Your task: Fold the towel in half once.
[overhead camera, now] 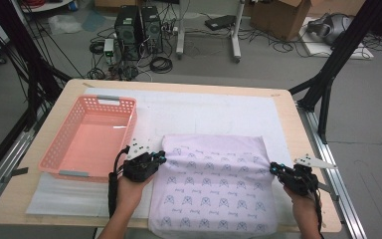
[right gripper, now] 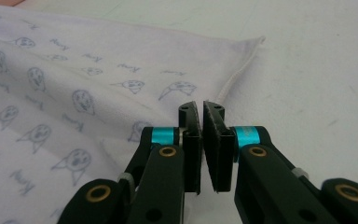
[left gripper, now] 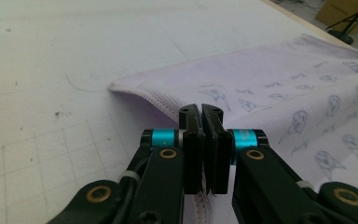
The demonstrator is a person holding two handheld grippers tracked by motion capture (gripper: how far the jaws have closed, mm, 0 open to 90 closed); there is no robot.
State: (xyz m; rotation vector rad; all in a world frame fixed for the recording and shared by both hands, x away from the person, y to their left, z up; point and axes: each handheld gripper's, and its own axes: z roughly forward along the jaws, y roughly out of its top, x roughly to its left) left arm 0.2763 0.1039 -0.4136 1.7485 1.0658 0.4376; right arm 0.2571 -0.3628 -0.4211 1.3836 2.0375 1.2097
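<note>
A pale lilac cloth (overhead camera: 214, 184) with small printed figures lies folded on the near half of the table, its front edge hanging over the table's rim. My left gripper (overhead camera: 161, 158) is at the cloth's left edge, near the far left corner. In the left gripper view the gripper (left gripper: 200, 109) is shut, with the stitched hem of the cloth (left gripper: 284, 84) pinched between its jaws. My right gripper (overhead camera: 273, 168) is at the cloth's right edge. In the right gripper view that gripper (right gripper: 200, 106) is shut, and the hem of the cloth (right gripper: 74, 70) runs in between its jaws.
A pink plastic basket (overhead camera: 54, 144) stands on the left of the table, close to my left gripper. A white gridded mat (overhead camera: 204, 109) covers the wooden table (overhead camera: 74, 87). Beyond the table are computers, cables, cardboard boxes and black stand legs on the floor.
</note>
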